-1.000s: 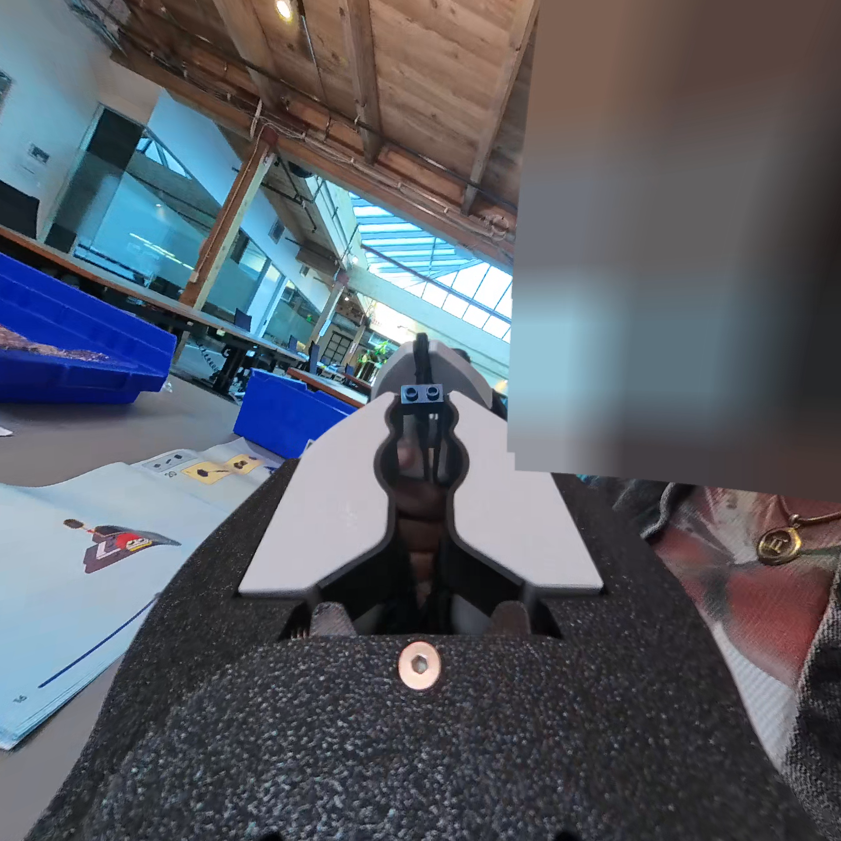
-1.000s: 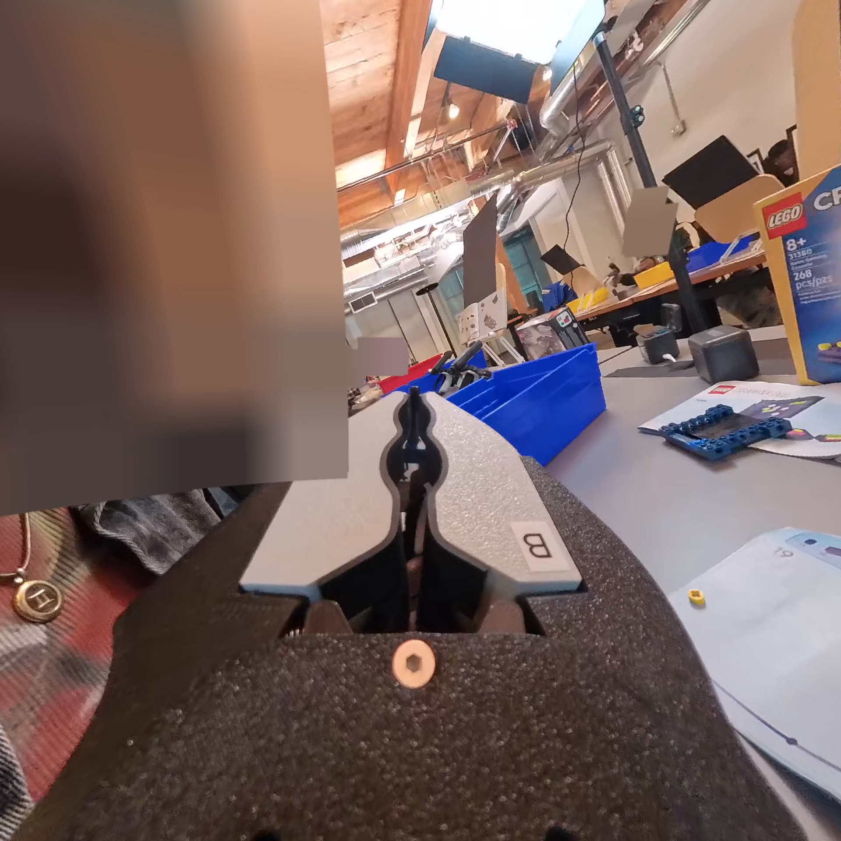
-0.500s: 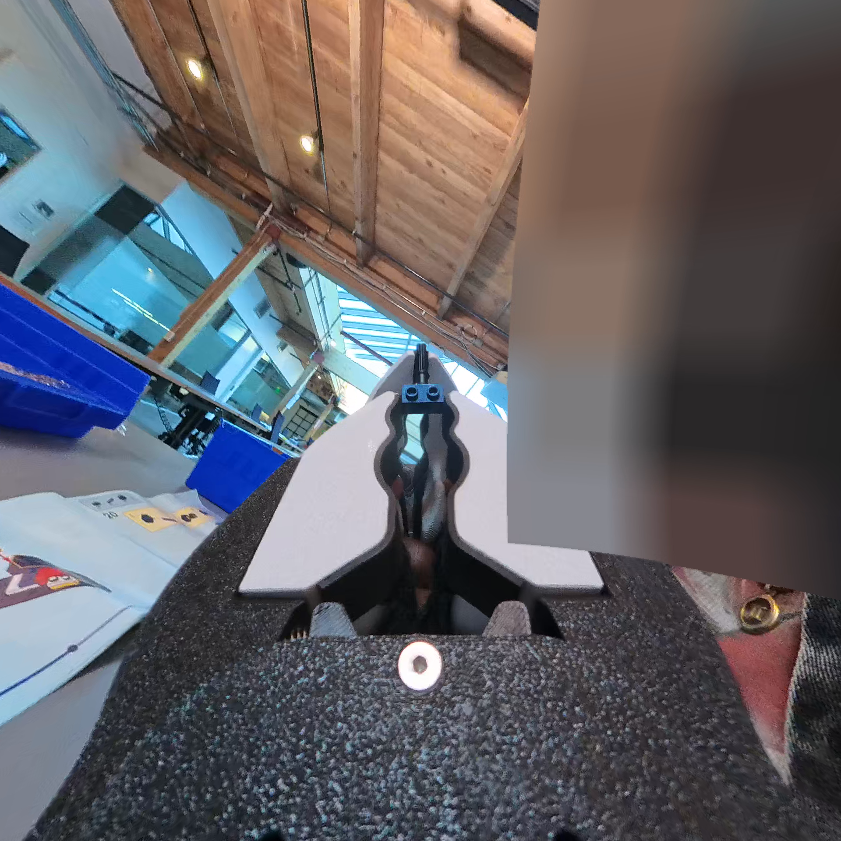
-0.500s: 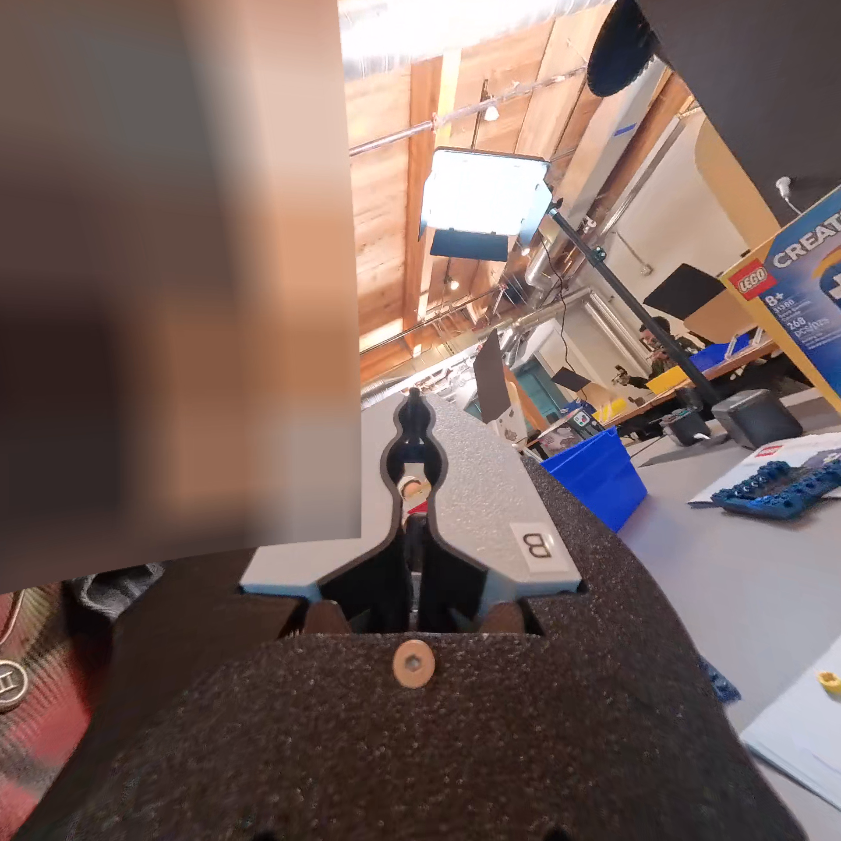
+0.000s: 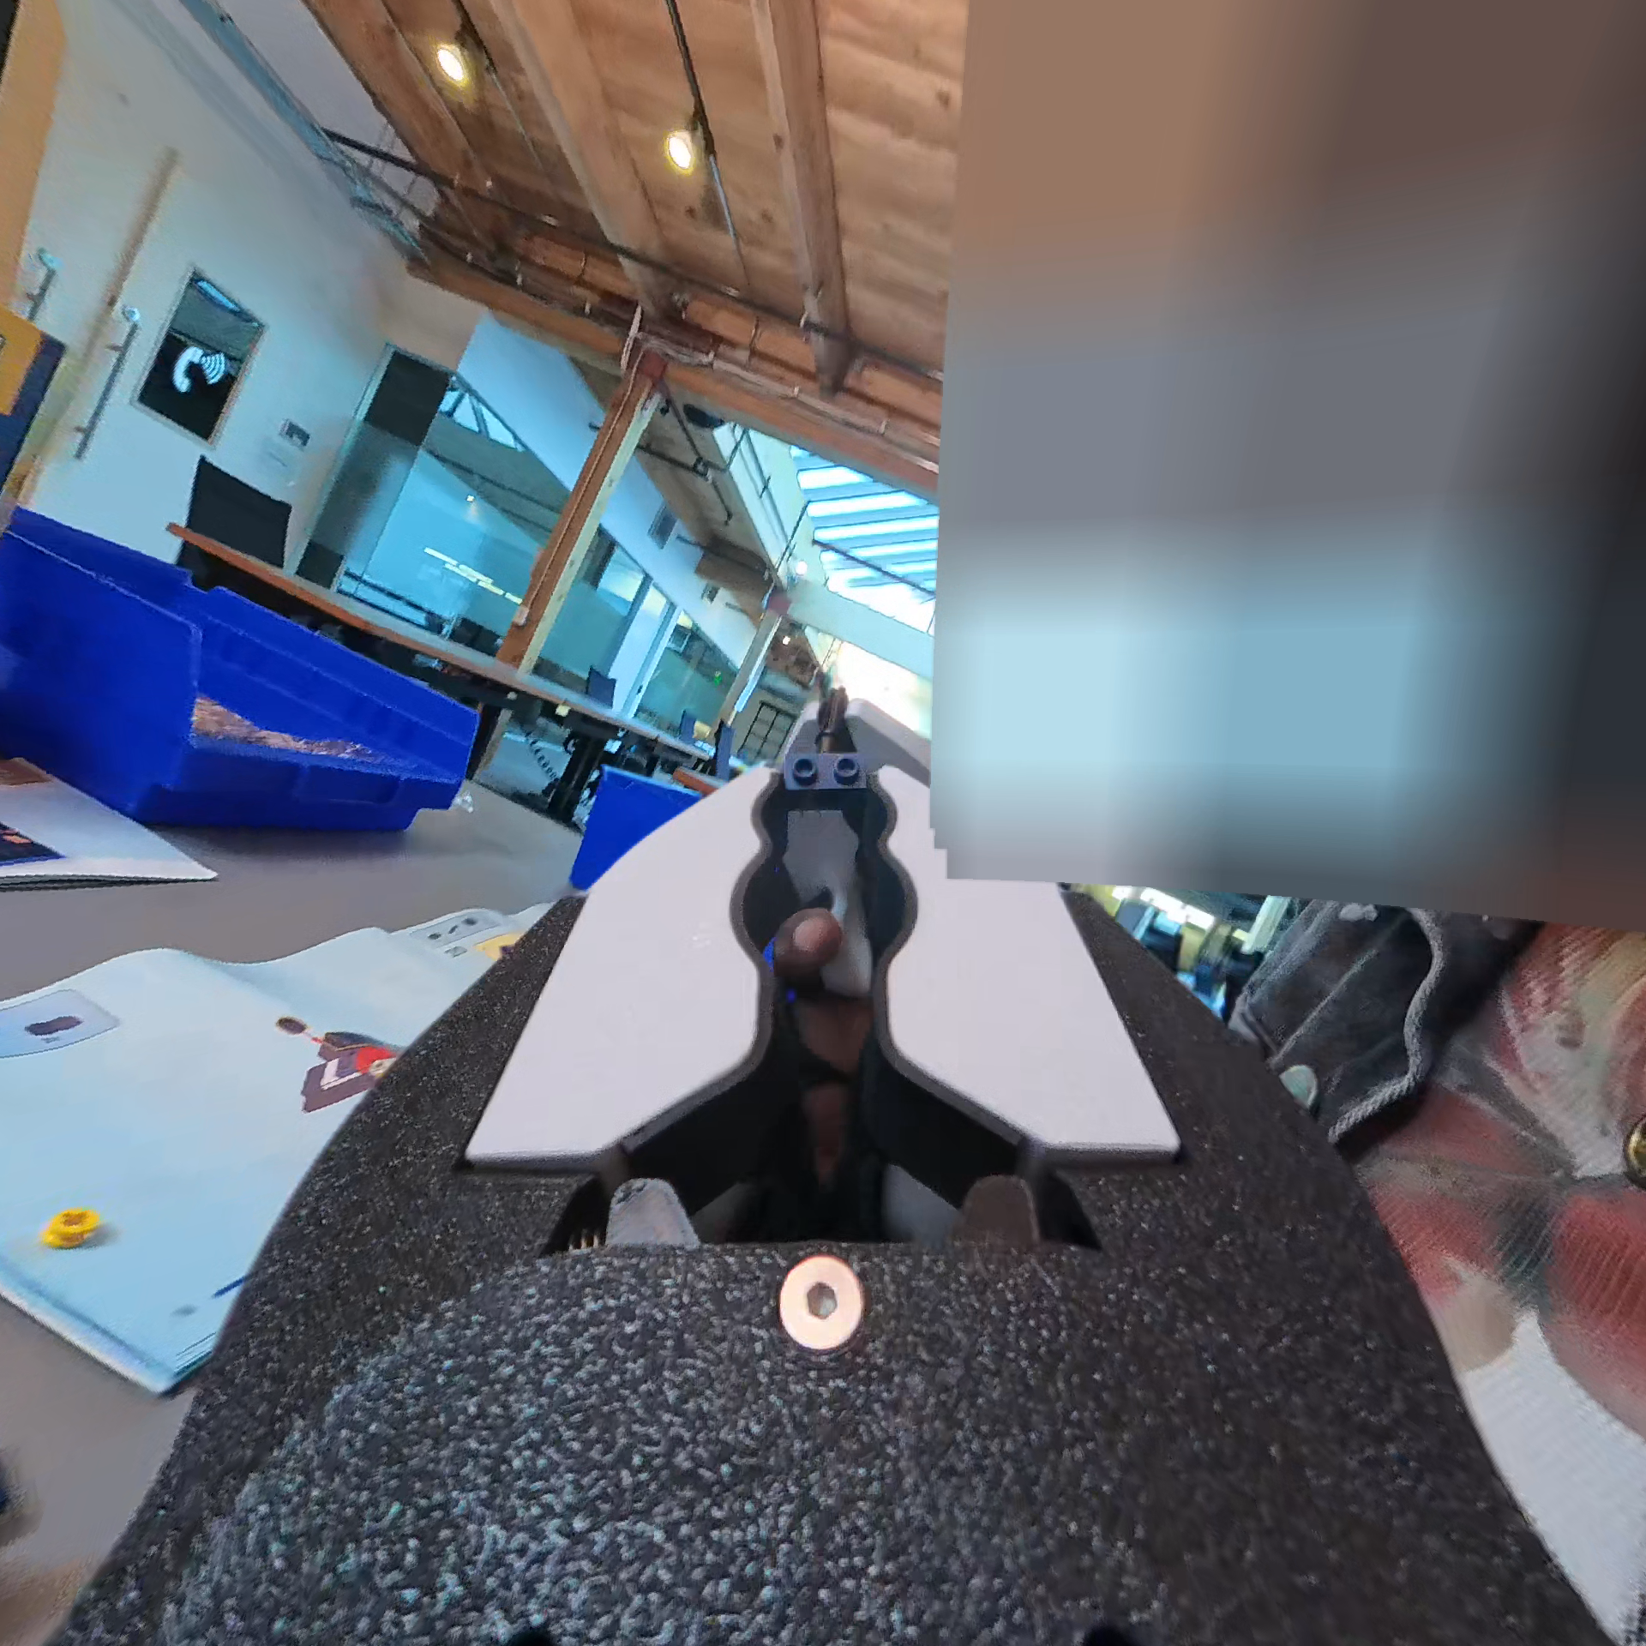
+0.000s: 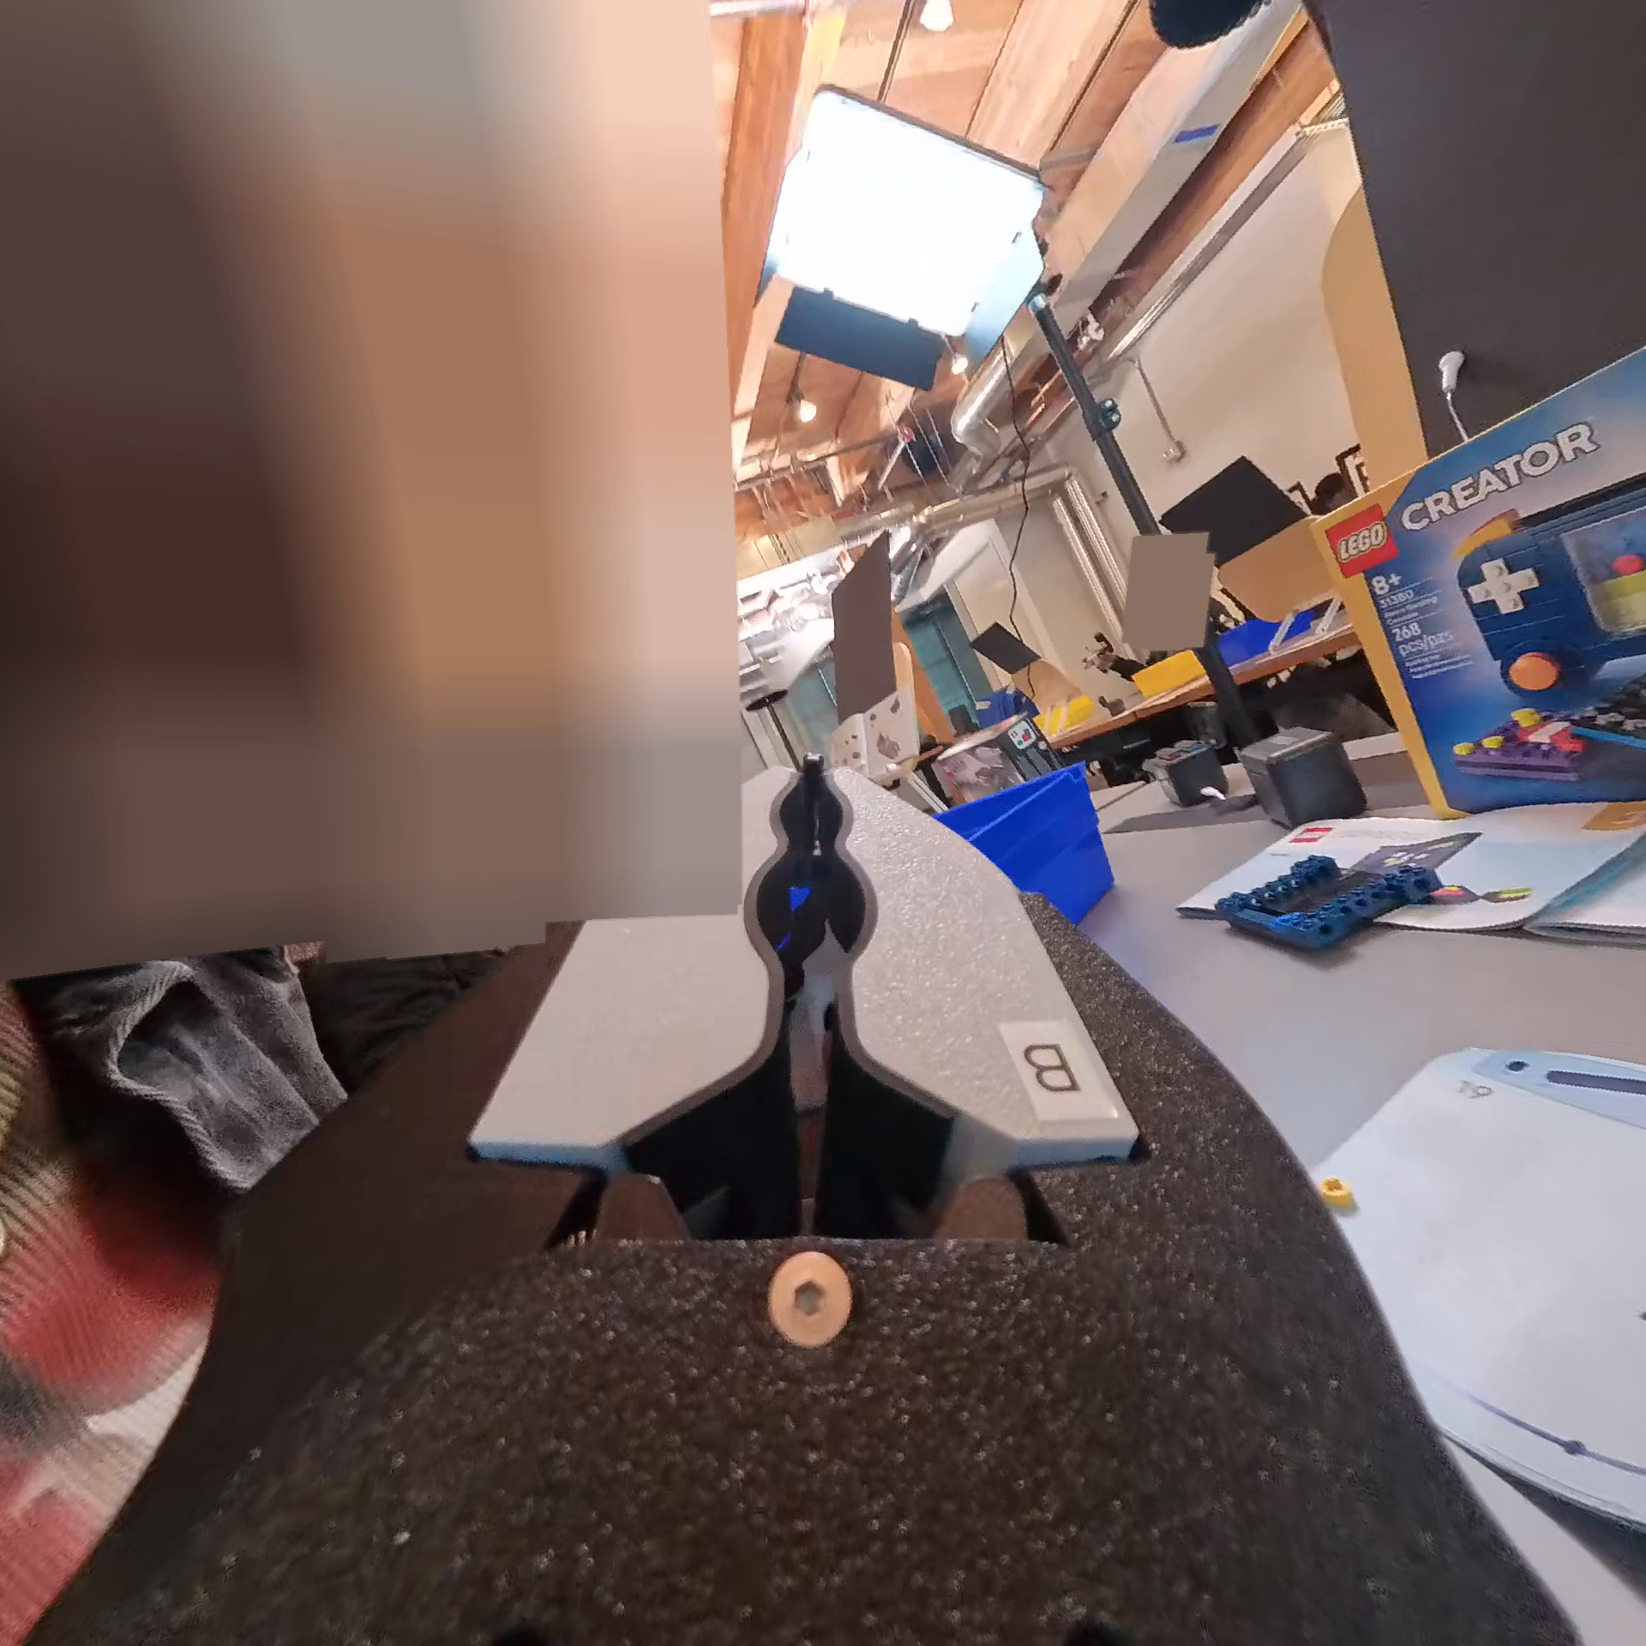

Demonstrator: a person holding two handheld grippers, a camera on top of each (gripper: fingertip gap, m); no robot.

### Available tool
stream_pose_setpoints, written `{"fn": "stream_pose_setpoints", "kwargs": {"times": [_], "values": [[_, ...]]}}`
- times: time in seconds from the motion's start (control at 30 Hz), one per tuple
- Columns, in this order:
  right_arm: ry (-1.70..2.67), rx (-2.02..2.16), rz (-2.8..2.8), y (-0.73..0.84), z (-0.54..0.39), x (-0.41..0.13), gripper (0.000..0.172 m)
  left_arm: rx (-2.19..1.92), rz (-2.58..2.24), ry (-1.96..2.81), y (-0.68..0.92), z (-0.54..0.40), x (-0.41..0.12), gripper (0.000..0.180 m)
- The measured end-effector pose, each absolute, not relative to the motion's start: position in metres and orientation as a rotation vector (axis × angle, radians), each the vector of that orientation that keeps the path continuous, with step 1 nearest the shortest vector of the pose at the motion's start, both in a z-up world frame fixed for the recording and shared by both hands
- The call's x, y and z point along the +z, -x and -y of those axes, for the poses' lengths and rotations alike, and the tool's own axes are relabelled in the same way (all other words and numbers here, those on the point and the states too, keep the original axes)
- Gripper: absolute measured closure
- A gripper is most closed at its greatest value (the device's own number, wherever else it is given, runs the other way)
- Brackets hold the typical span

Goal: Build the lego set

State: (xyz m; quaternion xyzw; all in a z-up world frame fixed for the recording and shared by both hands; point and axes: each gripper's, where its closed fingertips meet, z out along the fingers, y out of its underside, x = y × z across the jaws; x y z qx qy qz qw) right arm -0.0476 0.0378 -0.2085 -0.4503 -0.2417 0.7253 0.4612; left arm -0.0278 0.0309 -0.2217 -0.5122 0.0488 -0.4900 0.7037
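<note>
Raised above the grey surface (image 5: 267,900), the left gripper (image 5: 825,773) pinches a small dark-blue two-stud brick (image 5: 826,771) across the tips of its jaws, facing the right gripper (image 6: 812,793), whose jaws are pressed together on a thin black pin-like piece (image 6: 811,789). The pair look poised for joining, which would call for fine alignment. The black piece's shape is hard to make out.

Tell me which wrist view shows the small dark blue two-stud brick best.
The left wrist view: the dark blue brick sits pinched at the tips of the left gripper, both studs facing the camera. The right wrist view shows only a sliver of blue through its own finger slot, too little to identify.
</note>
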Motion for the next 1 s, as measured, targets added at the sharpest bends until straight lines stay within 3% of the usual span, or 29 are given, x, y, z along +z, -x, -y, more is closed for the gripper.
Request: {"fn": "stream_pose_setpoints", "kwargs": {"times": [0.27,0.37,0.57,0.8,1.0], "values": [[1.151,1.879,0.512,0.040,-0.051,-0.208,0.169,-1.006,-0.147,1.208,0.035,-0.032,-0.225,0.164],[1.453,1.739,0.950,0.042,-0.046,-0.245,0.169,-1.006,-0.182,1.235,0.040,-0.028,-0.224,0.164],[1.925,0.662,1.841,-0.040,-0.050,-0.358,0.168,-1.075,-0.227,1.242,0.042,-0.018,-0.227,0.165],[1.887,0.621,1.885,-0.035,-0.040,-0.364,0.166,-1.107,-0.255,1.217,0.037,-0.013,-0.226,0.164],[1.809,0.732,1.847,-0.033,-0.037,-0.349,0.140,-1.125,-0.255,1.217,0.036,-0.013,-0.227,0.165]]}}
